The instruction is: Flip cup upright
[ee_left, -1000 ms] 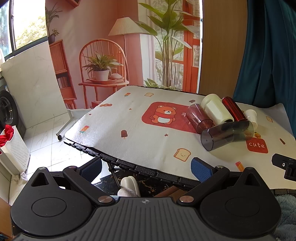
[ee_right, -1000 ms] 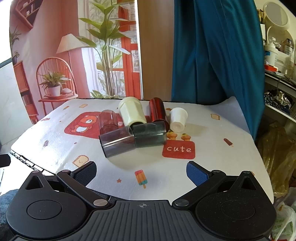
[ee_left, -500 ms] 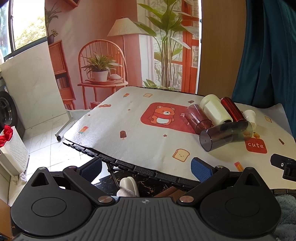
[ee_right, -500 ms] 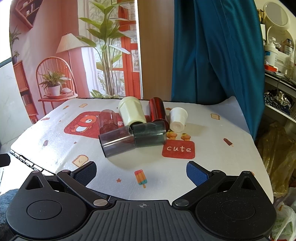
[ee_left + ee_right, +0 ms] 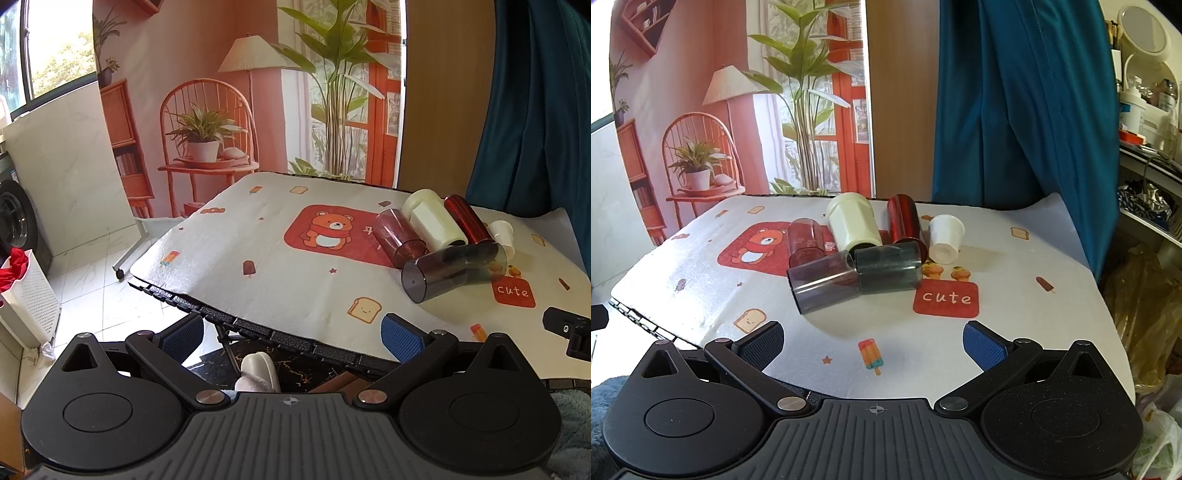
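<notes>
6 cups total, all on their sides, clustered far-right on the table [image 5: 1052,314], which is covered w/ a matte white printed cloth (bear patch, "cute" patch, toast and popsicle prints). Back row, long axes running roughly front-back: 1 translucent maroon cup [image 5: 805,242], smooth cylinder, closed base facing cam; 1 cream cup [image 5: 851,225], opaque, faceted sides, dark open mouth toward cam; 1 glossy red cup [image 5: 905,221], slim metallic-looking tube; 1 small white cup [image 5: 945,238], tapered, opaque, base toward cam. Front row, axes roughly left-right, lying across the others' near ends: 1 smoky grey cup [image 5: 823,284], clear plastic, closed base pointing left; 1 dark green cup [image 5: 888,271], translucent, touching the grey one end to end. In the left view the grey cup's [image 5: 439,275] flat base disc faces cam. Left gripper [image 5: 291,332]: jaws spread wide, nothing between the blue ribbed pads, off the near-left table edge. Right gripper [image 5: 873,339]: also spread wide, empty, over the near table edge, well short of the cups.
</notes>
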A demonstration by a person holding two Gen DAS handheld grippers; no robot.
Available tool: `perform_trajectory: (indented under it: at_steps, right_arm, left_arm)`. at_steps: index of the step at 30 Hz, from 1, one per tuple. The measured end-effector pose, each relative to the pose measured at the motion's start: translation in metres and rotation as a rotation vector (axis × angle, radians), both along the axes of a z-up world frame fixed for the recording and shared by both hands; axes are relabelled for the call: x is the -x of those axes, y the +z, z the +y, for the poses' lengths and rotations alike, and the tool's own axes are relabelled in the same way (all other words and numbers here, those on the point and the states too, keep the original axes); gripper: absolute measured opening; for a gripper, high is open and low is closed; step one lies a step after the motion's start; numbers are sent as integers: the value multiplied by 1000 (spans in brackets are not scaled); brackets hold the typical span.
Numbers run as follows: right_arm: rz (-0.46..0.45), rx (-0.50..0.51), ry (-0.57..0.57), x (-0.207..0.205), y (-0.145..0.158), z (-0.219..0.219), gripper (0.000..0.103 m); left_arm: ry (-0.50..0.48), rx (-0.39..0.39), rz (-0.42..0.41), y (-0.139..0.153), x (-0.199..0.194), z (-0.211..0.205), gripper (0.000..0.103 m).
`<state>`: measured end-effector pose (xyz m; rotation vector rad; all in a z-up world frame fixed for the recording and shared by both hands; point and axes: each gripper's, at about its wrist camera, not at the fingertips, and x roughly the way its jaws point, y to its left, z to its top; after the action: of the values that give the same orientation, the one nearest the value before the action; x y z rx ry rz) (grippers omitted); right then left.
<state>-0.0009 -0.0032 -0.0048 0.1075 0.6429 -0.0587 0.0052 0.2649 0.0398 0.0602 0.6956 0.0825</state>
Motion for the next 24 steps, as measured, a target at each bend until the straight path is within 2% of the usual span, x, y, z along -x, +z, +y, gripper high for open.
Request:
perform_trajectory:
  at_steps: [8,17,21,24]
  right_arm:
    - [8,-5,-7,-4,1,-5,103]
    - [24,-26,7,-26,-5,-7,103]
    - [27,-26,21,-43,-9,-6,103]
    - [22,-27,17,-54,-14,-8,103]
  left_arm:
    - [9,10,32,-2,-5,2,103]
    - [17,10,114,-14,-28,9,103]
    - [-23,-31,110,-14,-47,4,103]
    - [-99,-62,76,-16,-64,-9,103]
